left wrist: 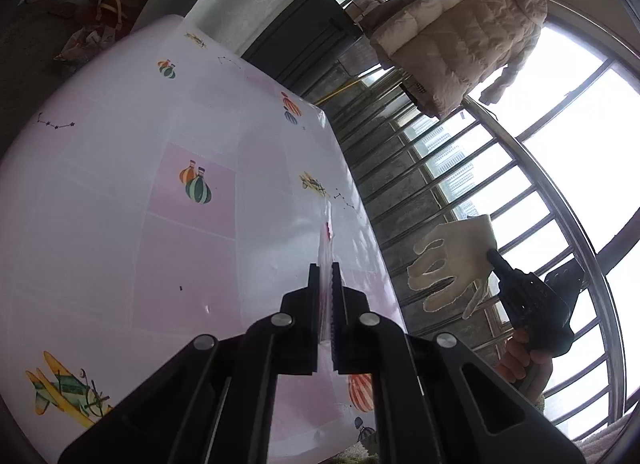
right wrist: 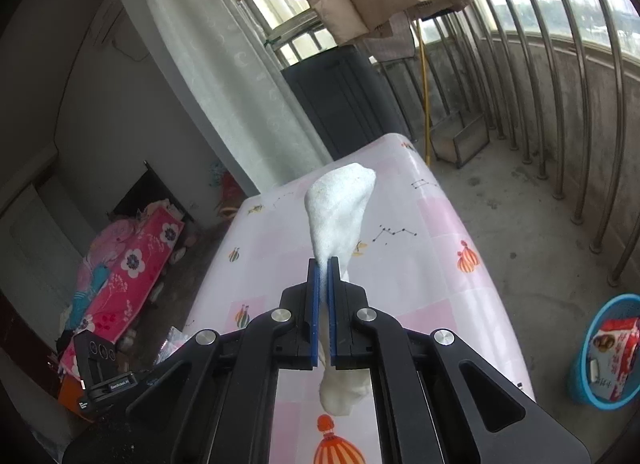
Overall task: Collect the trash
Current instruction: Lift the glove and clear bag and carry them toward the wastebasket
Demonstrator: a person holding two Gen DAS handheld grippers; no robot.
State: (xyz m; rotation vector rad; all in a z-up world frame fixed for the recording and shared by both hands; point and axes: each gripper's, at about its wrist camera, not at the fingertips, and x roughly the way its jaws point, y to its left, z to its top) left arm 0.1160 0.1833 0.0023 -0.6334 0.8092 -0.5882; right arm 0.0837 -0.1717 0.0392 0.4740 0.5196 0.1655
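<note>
Both grippers are clamped: your left gripper (left wrist: 326,280) on a clear wrapper (left wrist: 326,248), your right gripper (right wrist: 323,276) on a white glove (right wrist: 340,211). Next, carry them to the blue bin (right wrist: 580,364), low to the right gripper's right.

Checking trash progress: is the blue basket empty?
No. The blue basket on the floor already holds a red-and-white wrapper.

left gripper (left wrist: 326,272): matte black, two flat parallel fingers, black inner faces, angular linkage arms with triangular cutouts, four round silver pivot screws. right gripper (right wrist: 322,266): same black build, four silver screws, blue pads (right wrist: 315,304) lining inner finger faces. seen from left wrist view, right gripper shows black textured body, bare skin of hand (left wrist: 520,360) around its handle, light sleeve edge below.
</note>
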